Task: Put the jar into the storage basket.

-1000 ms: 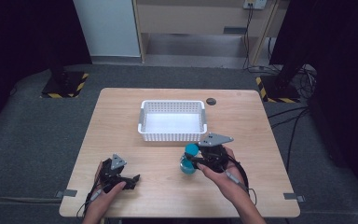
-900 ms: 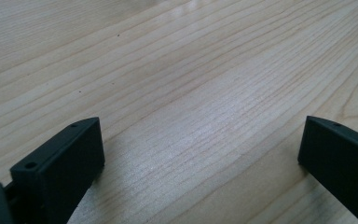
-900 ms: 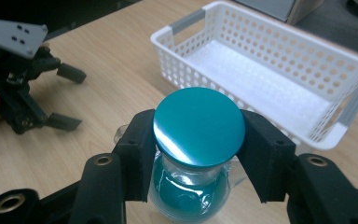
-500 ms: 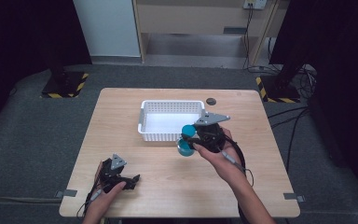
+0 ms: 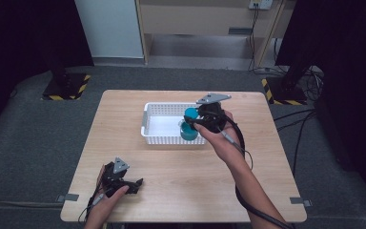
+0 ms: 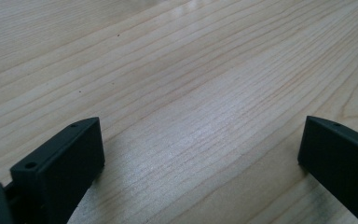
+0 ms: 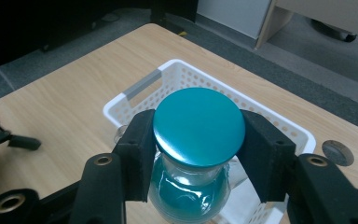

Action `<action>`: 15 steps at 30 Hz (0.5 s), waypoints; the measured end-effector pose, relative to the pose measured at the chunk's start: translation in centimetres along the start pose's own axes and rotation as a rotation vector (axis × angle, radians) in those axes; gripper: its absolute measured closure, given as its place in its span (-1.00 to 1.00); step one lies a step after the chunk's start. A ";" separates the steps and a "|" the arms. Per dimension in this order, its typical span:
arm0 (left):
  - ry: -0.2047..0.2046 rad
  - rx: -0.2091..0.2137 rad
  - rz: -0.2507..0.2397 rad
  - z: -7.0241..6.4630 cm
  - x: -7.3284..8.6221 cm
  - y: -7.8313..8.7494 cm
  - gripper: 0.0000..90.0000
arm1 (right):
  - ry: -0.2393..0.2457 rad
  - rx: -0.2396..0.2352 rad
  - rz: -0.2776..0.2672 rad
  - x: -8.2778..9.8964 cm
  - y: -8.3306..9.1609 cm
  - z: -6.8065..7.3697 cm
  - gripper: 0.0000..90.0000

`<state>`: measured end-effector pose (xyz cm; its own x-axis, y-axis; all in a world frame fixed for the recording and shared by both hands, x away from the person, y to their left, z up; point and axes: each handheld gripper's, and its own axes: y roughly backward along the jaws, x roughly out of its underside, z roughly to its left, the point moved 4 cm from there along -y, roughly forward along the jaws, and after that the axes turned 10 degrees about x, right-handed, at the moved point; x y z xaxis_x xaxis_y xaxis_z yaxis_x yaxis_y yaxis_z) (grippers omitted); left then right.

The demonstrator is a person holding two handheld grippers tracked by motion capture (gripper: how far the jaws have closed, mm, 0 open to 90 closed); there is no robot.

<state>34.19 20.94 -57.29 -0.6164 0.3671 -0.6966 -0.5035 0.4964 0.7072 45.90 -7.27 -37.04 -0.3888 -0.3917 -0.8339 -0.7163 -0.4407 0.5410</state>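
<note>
The right gripper (image 7: 196, 154) clamped a teal-capped jar (image 7: 196, 128) by its cap, above the white basket's (image 5: 153, 134) four o'clock corner. The left gripper (image 6: 200, 154) rested wide open at the table's (image 5: 124, 109) seven o'clock.

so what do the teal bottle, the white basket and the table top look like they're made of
Teal bottle: body looks like clear glass or hard plastic, going by the glossy highlights; its teal cap is smooth and matte, probably plastic or coated metal. White basket: moulded plastic, with regular punched holes and a slight sheen. Table: pale wood or wood-look laminate, with visible grain lines and a soft satin reflection.
</note>
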 end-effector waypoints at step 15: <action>0.000 0.000 -0.003 0.0 0.0 0.0 -1.00 | -0.041 0.059 0.031 -2.2 -5.3 -1.7 0.07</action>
<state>34.21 20.93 -57.30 -0.6153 0.3657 -0.6984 -0.5050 0.4975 0.7054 51.57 -5.47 -37.87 -0.4344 -0.3704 -0.8210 -0.7359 -0.3797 0.5607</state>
